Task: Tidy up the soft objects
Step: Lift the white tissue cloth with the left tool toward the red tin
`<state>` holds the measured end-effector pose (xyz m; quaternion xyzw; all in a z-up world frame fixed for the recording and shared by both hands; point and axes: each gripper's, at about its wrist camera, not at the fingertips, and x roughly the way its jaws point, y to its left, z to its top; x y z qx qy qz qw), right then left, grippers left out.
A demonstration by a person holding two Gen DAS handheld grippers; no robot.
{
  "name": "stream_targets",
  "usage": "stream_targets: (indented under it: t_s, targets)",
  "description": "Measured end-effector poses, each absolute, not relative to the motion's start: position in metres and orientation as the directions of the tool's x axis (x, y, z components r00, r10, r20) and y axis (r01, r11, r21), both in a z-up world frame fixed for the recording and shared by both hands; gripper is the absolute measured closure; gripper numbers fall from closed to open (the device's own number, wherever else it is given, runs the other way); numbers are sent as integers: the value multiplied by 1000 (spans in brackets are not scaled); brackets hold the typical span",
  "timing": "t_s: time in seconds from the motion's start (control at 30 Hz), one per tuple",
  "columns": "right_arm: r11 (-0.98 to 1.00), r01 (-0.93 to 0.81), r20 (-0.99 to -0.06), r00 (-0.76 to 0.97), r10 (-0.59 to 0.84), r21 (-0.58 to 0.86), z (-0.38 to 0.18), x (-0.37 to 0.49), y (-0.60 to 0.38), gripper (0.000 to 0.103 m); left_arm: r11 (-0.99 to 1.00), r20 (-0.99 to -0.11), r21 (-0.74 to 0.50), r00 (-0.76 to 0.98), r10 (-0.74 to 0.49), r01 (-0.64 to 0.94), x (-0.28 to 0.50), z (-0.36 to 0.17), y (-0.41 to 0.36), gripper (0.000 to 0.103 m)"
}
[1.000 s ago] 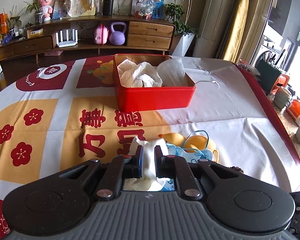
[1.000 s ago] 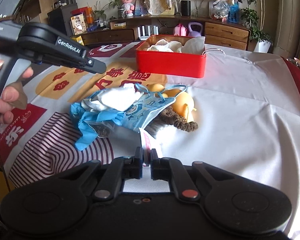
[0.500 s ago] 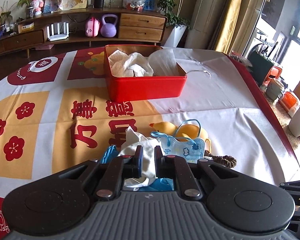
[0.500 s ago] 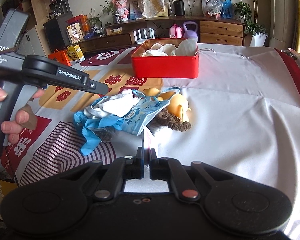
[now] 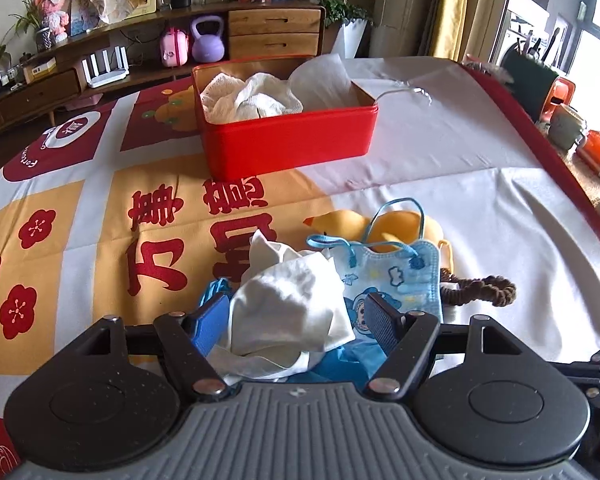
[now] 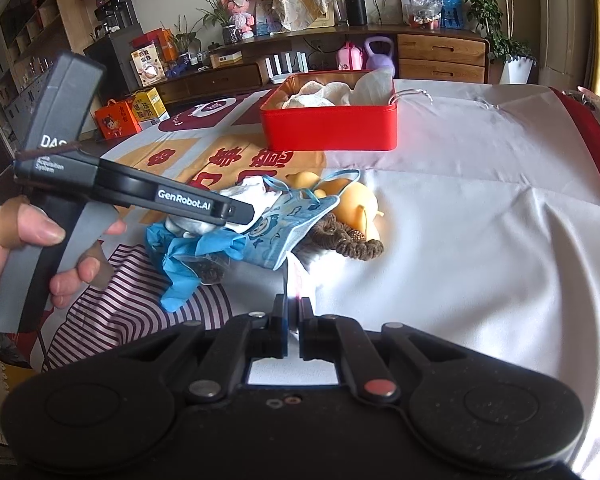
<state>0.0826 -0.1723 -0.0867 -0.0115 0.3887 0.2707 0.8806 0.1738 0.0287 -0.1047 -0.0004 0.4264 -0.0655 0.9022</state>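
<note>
In the left wrist view the left tool (image 5: 294,320) is spread wide around a white cloth (image 5: 290,304) lying on the near pile, beside a blue mask (image 5: 392,276) and a yellow toy (image 5: 400,224). The red box (image 5: 288,140) sits farther back on the desk (image 5: 480,200).

In the right wrist view the right tool (image 6: 293,326) is pressed nearly together, pinching a thin white sheet (image 6: 296,280). A brown hair tie (image 6: 352,240) lies right of the pile.
</note>
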Motion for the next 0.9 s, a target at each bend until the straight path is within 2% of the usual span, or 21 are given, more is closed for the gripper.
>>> stream_targets:
  t_s: [0.07, 0.13, 0.27, 0.33, 0.4, 0.6, 0.9]
  targets:
    - [854, -484, -693, 551, 466, 190, -87, 83, -172, 99, 992, -772, -39, 627, -105, 119, 175, -108, 28, 30]
    - [854, -483, -693, 549, 467, 193, -87, 84, -172, 99, 992, -773, -31, 627, -99, 119, 176, -111, 28, 39]
    - [855, -481, -694, 549, 466, 194, -87, 85, -173, 99, 992, -780, -43, 616, -105, 115, 179, -113, 31, 67]
    - [856, -480, -695, 549, 465, 193, -88, 85, -173, 99, 992, -779, -42, 618, -107, 118, 178, -113, 32, 73]
    - [857, -477, -695, 550, 464, 195, -87, 85, -174, 99, 992, -776, -39, 622, -106, 121, 178, -113, 32, 86]
    - [860, -470, -693, 554, 462, 198, -84, 86, -176, 99, 994, -769, -67, 631, -106, 84, 176, -108, 41, 94]
    - [859, -445, -663, 567, 488, 252, -68, 91, -187, 99, 989, -736, -143, 663, -134, 41, 171, -78, 64, 95]
